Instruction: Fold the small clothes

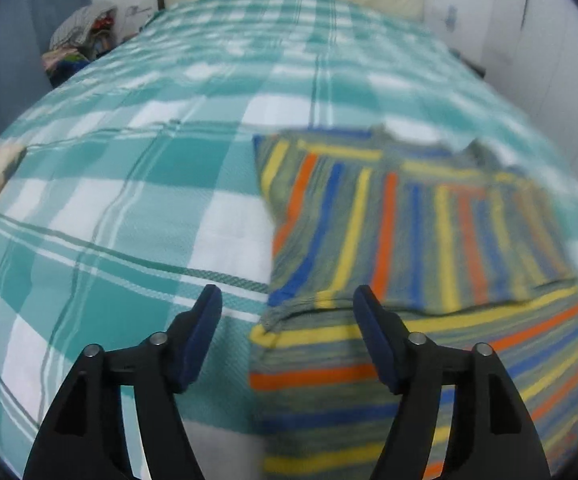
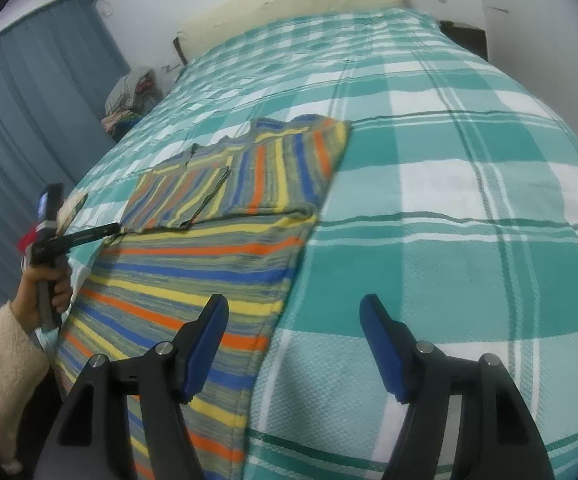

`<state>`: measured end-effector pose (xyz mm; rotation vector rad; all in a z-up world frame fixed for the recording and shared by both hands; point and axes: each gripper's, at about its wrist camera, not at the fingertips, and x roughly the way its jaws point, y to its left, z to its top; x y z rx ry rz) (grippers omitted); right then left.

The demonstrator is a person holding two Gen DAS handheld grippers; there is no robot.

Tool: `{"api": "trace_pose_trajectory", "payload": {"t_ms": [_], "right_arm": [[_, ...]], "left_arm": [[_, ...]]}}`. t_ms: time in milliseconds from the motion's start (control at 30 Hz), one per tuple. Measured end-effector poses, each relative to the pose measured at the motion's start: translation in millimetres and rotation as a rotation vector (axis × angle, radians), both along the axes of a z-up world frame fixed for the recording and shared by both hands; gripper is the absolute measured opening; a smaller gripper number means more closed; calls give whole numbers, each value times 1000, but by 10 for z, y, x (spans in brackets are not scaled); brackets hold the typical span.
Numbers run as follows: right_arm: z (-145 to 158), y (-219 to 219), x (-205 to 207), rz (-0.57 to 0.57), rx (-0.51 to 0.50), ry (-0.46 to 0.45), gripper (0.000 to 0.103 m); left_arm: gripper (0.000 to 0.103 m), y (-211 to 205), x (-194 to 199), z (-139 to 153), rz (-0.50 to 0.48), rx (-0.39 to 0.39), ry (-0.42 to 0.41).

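A small striped shirt (image 1: 417, 232) in grey, yellow, orange and blue lies flat on the bed, its upper part and sleeves folded onto the body. My left gripper (image 1: 287, 296) hovers open above the shirt's left edge with nothing between its fingers. In the right wrist view that left gripper (image 2: 105, 231) reaches to the shirt's (image 2: 209, 264) left edge, held by a hand (image 2: 45, 284) in a cream sleeve. My right gripper (image 2: 294, 304) stands open over the shirt's near right edge, its left finger above the fabric and its right finger above the bedcover, holding nothing.
The bed carries a teal and white checked cover (image 2: 449, 200). A cream headboard cushion (image 2: 289, 0) stands at the far end. A pile of clothes (image 2: 129, 96) sits beside the bed at the left, before a blue curtain (image 2: 29, 120). A white wall runs along the right.
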<state>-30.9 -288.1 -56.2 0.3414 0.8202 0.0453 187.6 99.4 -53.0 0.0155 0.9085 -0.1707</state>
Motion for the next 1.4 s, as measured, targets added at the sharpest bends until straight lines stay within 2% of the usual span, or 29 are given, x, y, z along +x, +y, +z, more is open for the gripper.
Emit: {"api": "trace_pose_trajectory", "payload": {"t_ms": [67,200,233,300,567,767,933,1400], "right_arm": [[10,-21,5,-10,8,-4,68],[20,-3,31,-24,-7,-14,68],[18,12,36,-22,-14,-14,68],[11,46,35,-18,-31,-16,68],[25,55,28,-20,-68,-34,68],[38,12,11,-39,-64,-46,68],[9,19,41,-43,-81,-48,68],[67,71,81,-24,-78,-76,68]], "left_arm": [[76,25,-97,172,-5,-31,-51],[93,58,-239,469,21,-72,-194],[94,73,-255,514,36,-71,-233],[94,107,-243,530,66,-61,-261],[94,290,-280,528,146,-56,-274],[94,496,-270,561,235,-123,-261],[95,578,-255,596,251,-170,-260],[96,529,-242,499,242,-102,-241]]}}
